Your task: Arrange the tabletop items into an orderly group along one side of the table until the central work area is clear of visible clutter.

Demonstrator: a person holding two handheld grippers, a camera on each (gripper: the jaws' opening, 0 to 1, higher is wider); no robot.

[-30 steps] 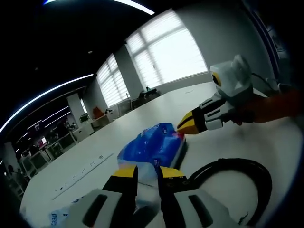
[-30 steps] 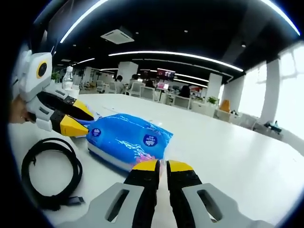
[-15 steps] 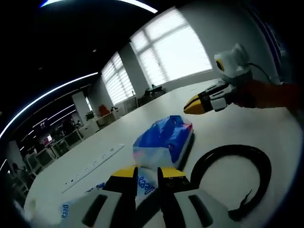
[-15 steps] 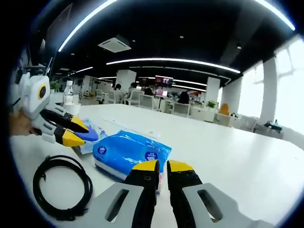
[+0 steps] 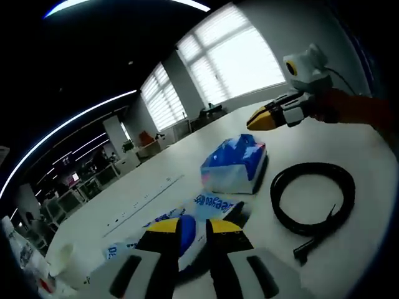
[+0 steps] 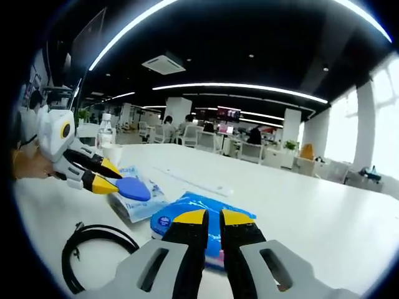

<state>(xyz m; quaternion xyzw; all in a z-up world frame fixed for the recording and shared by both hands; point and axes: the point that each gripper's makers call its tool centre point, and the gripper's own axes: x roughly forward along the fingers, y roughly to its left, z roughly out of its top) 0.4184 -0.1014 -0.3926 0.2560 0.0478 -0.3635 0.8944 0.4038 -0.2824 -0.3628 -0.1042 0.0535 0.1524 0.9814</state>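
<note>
A blue disc (image 6: pixel 134 188) is held in the left tongs (image 6: pixel 112 179), over a flat packet (image 6: pixel 138 202). The right tongs (image 6: pixel 212 217) are nearly closed, empty. Tissue pack (image 5: pixel 235 168) and cable (image 5: pixel 312 199) lie mid-counter (image 5: pixel 374 249), awaiting grouping.

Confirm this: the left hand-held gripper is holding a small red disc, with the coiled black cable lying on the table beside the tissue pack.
Not quite. The disc in the left hand-held gripper is blue, as the right gripper view shows. The rest stands: the coiled black cable lies on the table beside the tissue pack.
</note>
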